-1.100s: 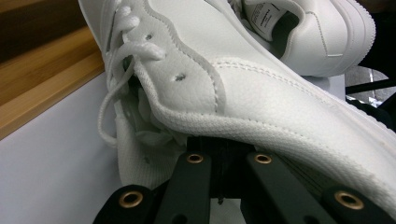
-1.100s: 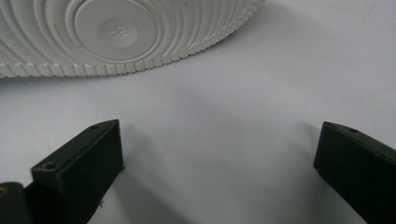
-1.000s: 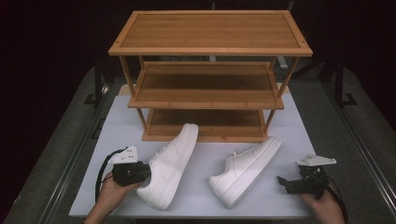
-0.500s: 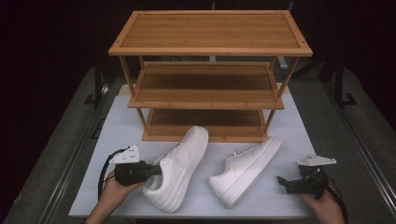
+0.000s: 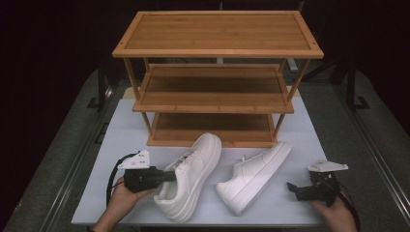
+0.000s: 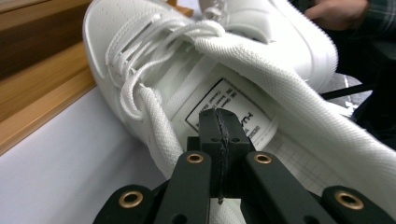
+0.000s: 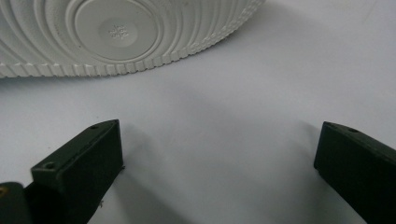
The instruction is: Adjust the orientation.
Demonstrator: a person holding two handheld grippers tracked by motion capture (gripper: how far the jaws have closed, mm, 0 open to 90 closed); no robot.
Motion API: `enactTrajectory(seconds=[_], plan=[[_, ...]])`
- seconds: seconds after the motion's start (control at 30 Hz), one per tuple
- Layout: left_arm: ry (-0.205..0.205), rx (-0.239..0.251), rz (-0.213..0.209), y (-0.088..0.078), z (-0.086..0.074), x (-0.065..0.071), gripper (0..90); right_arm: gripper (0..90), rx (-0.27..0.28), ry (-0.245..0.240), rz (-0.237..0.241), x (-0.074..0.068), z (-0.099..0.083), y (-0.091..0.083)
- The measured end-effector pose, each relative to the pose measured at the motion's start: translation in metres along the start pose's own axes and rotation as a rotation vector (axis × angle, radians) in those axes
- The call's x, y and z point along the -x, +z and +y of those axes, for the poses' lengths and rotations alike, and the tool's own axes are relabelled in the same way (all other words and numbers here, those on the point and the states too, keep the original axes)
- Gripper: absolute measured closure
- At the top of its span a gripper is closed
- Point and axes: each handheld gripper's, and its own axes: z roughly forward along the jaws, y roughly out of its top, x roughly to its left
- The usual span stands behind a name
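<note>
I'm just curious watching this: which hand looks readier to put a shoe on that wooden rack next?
Probably the left: the left gripper is shut on the left shoe. The right gripper is open beside the right shoe.

A studio-like recording setup: white table (image 5: 309, 140), black backdrop, bamboo shoe rack (image 5: 217, 53).

The left gripper (image 5: 169, 176) is a black, boxy tool topped by a pale grey three-cornered plate (image 5: 135, 160), with a black cable (image 5: 115, 171) looping off behind that plate; in the left gripper view its matte black jaws hang on linkage arms set with brass-ringed pivots. The right gripper (image 5: 291, 187) is the same black make, with its own grey plate (image 5: 328, 166) on top and blunt, square-ended jaws. Beyond the left gripper's jaws in its own view, a dark plaid sleeve cuff (image 6: 380, 18) covers a wrist.
</note>
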Motion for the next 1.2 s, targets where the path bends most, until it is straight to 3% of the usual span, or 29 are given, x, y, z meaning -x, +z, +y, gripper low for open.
enactTrajectory(seconds=[0.6, 0.73, 0.83, 1.13, 1.17, 1.2], plan=[[0.067, -0.015, -0.097, 0.033, 0.017, 0.022, 90.0, 0.7, 0.001, -0.002, 0.000, 0.000, 0.000, 0.000], [0.063, -0.016, -0.100, 0.032, 0.017, 0.022, 90.0, 0.7, 0.001, -0.001, 0.000, 0.000, 0.000, 0.000], [0.058, 0.012, -0.104, 0.027, 0.020, 0.024, 89.9, 0.7, 0.001, -0.001, 0.000, 0.000, 0.000, 0.000], [0.055, 0.057, -0.056, 0.007, 0.028, 0.020, 73.3, 0.7, 0.001, -0.001, 0.000, 0.000, 0.000, 0.000], [0.057, 0.042, -0.016, 0.005, 0.028, 0.019, 69.5, 0.7, 0.001, -0.001, 0.000, 0.000, 0.000, 0.000], [0.056, 0.037, -0.011, 0.004, 0.028, 0.018, 66.5, 0.7, 0.001, -0.001, 0.000, 0.000, 0.000, 0.000]])
